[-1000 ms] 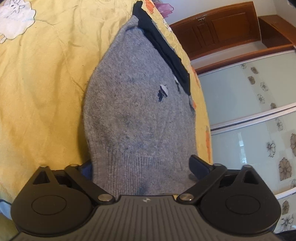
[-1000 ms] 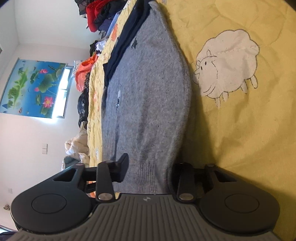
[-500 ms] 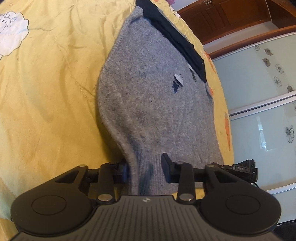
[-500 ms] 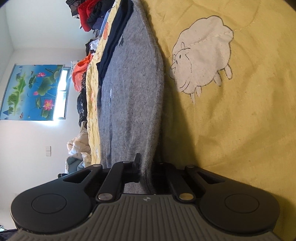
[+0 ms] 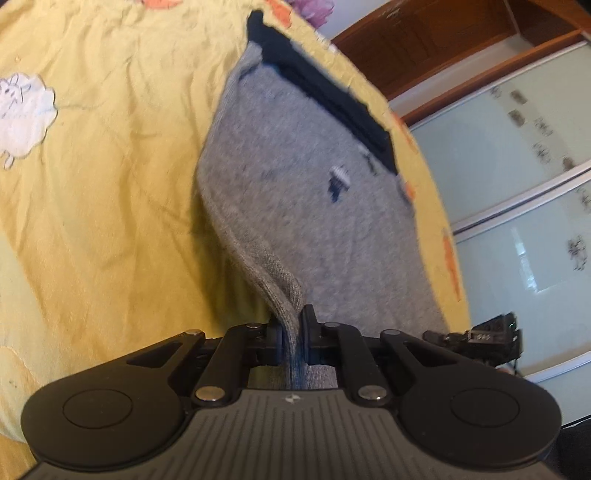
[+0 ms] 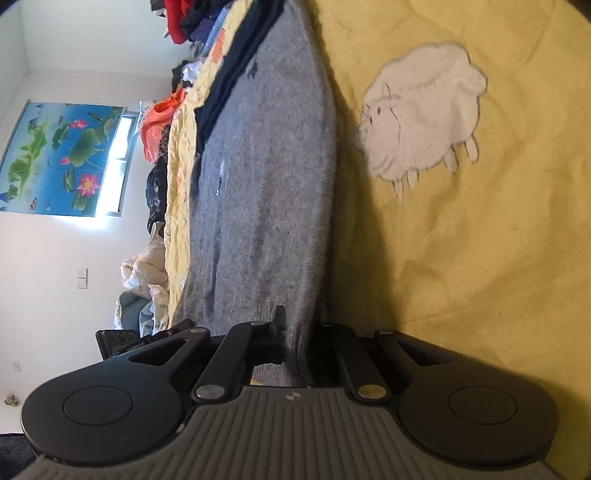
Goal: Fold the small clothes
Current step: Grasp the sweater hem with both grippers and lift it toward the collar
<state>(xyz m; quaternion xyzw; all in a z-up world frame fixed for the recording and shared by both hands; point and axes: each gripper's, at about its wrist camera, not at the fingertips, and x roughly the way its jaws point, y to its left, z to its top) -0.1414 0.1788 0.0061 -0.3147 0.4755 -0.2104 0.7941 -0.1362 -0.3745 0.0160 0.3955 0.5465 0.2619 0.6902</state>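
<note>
both tools, spread a second ago, now pinch one grey sweater [image 5: 295, 206]: left tool [image 5: 293, 334], right tool [image 6: 295, 338]; one yellow bedspread [image 5: 103, 206] beneath.

Bare yellow bedspread [image 6: 498, 258] lies open beside the grey sweater [image 6: 266, 177]. Along the bed's far edge, a pile of clothes [image 6: 184, 22] and an orange bag [image 6: 159, 125] crowd the way.

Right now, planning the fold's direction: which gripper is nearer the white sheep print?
Right. The right gripper clamps the sweater close beside the sheep print; the left gripper clamps it farther off.
</note>
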